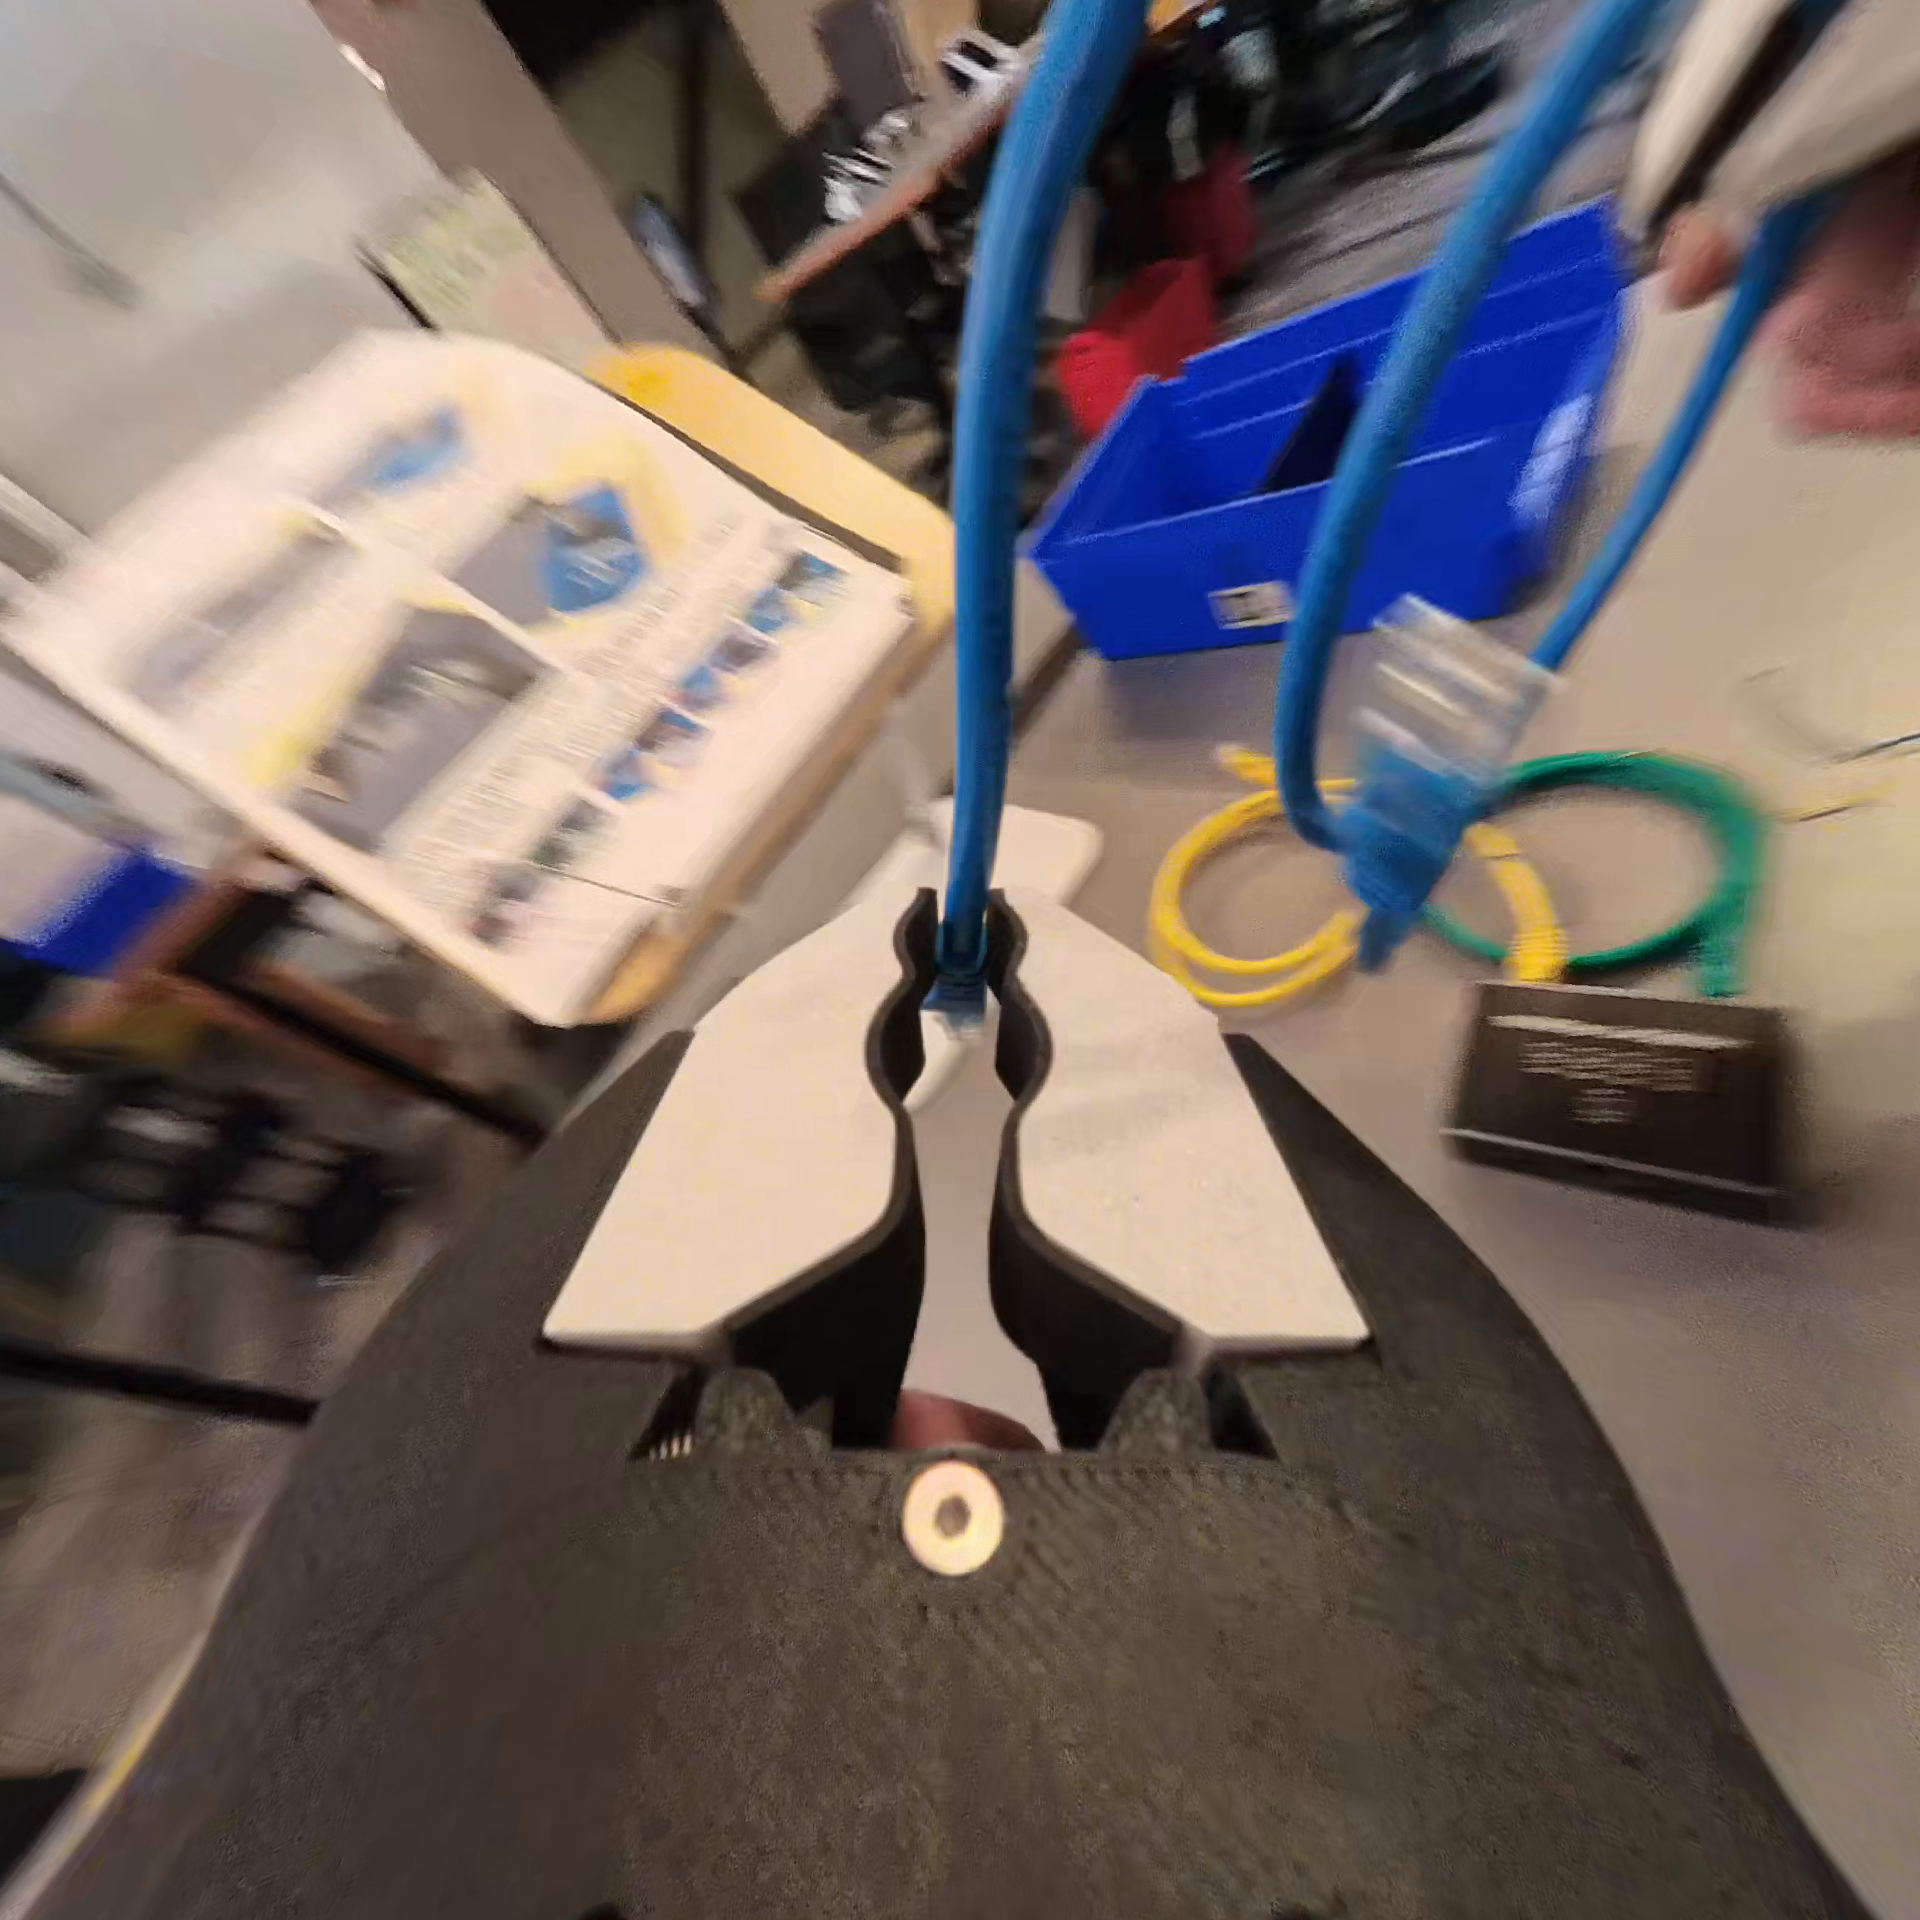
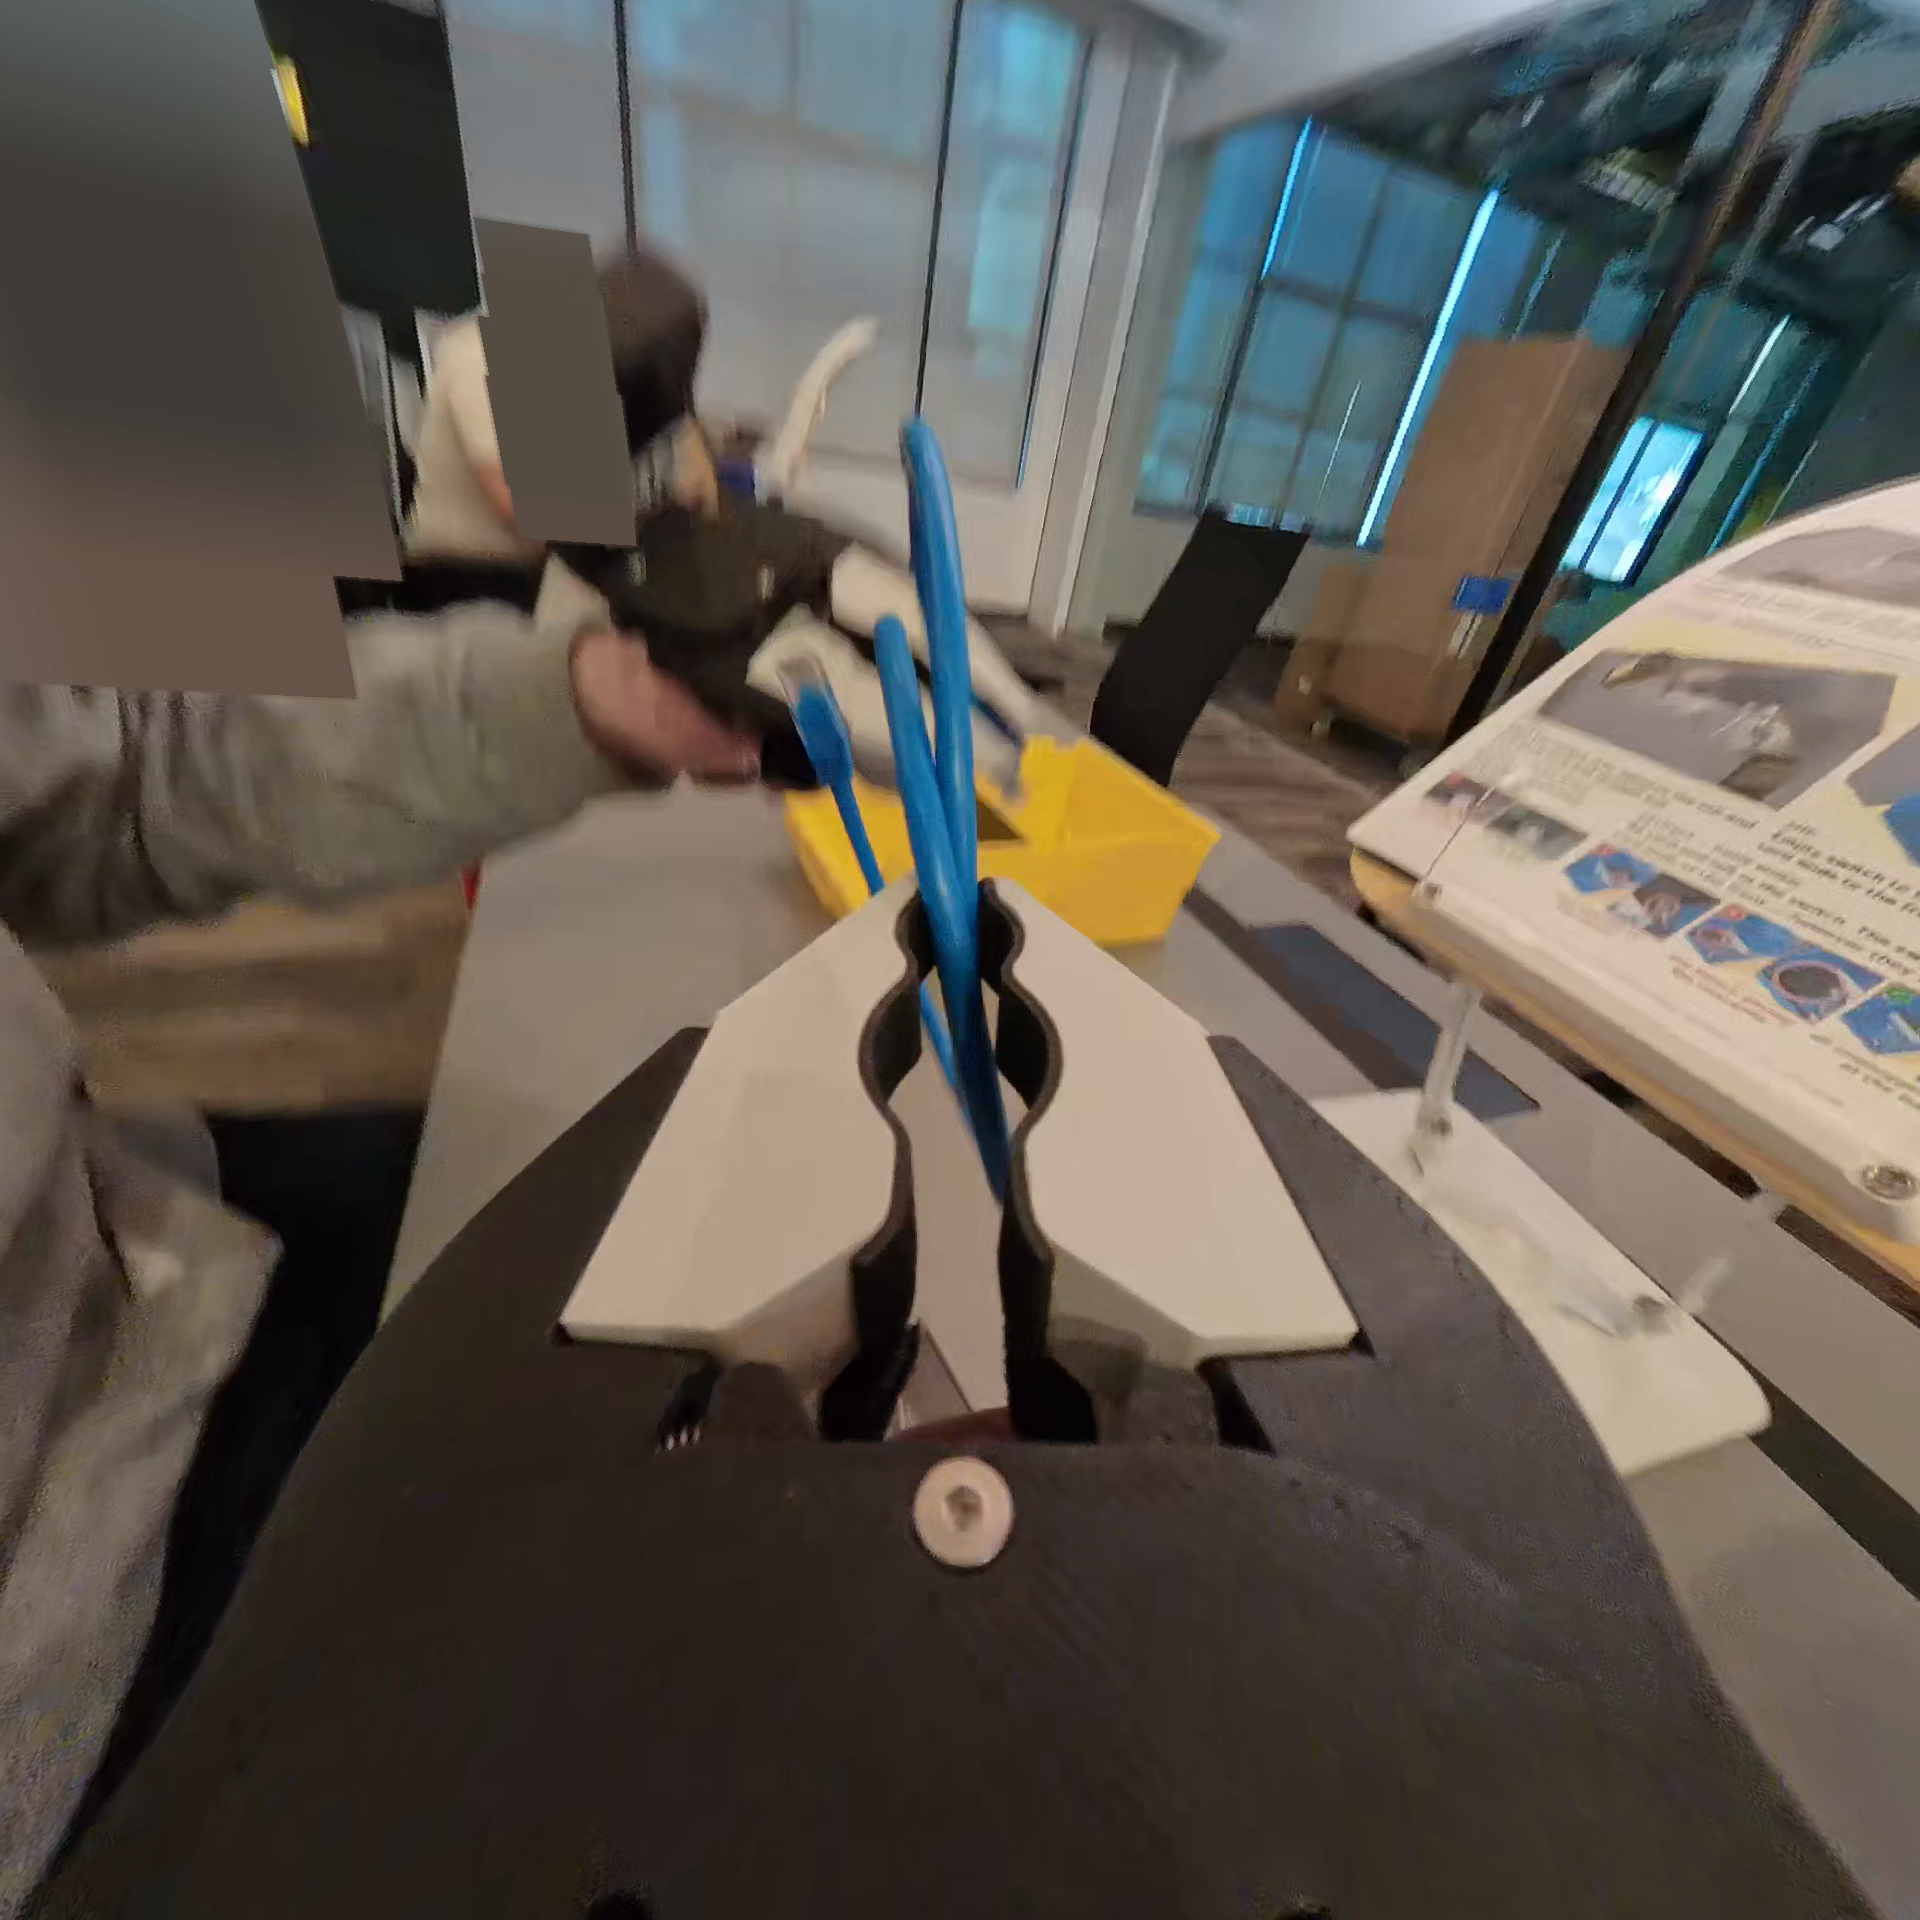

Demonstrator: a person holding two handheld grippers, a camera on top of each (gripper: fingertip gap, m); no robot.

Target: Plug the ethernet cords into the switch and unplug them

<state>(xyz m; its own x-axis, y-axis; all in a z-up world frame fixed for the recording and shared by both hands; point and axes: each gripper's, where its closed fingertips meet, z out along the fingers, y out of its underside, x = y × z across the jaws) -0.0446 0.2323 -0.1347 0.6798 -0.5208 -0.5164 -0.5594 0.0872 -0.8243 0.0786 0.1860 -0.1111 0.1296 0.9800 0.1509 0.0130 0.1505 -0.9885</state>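
Observation:
My left gripper (image 1: 958, 920) is shut on the blue ethernet cord (image 1: 982, 520) just behind one plug, and the cord rises from the jaws. The cord loops down at right, where its other clear plug (image 1: 1439, 696) hangs free in the air. The black switch (image 1: 1621, 1091) lies on the grey table at right, below that plug. My right gripper (image 2: 951, 909) is shut on strands of the same blue cord (image 2: 940, 644), held high. The left gripper (image 2: 883, 634), in a person's hand, shows beyond it.
A yellow cord (image 1: 1247, 914) and a green cord (image 1: 1673, 831) lie coiled behind the switch. A blue bin (image 1: 1351, 499) stands farther back, a yellow bin (image 2: 1070, 842) by the table's far end. A tilted poster board (image 1: 468, 644) on a white stand (image 2: 1538, 1309) borders the table. Tip to tip, the grippers are about 15 cm apart. Both grippers' tips are roughly 25 cm from the black switch (image 1: 1621, 1091).

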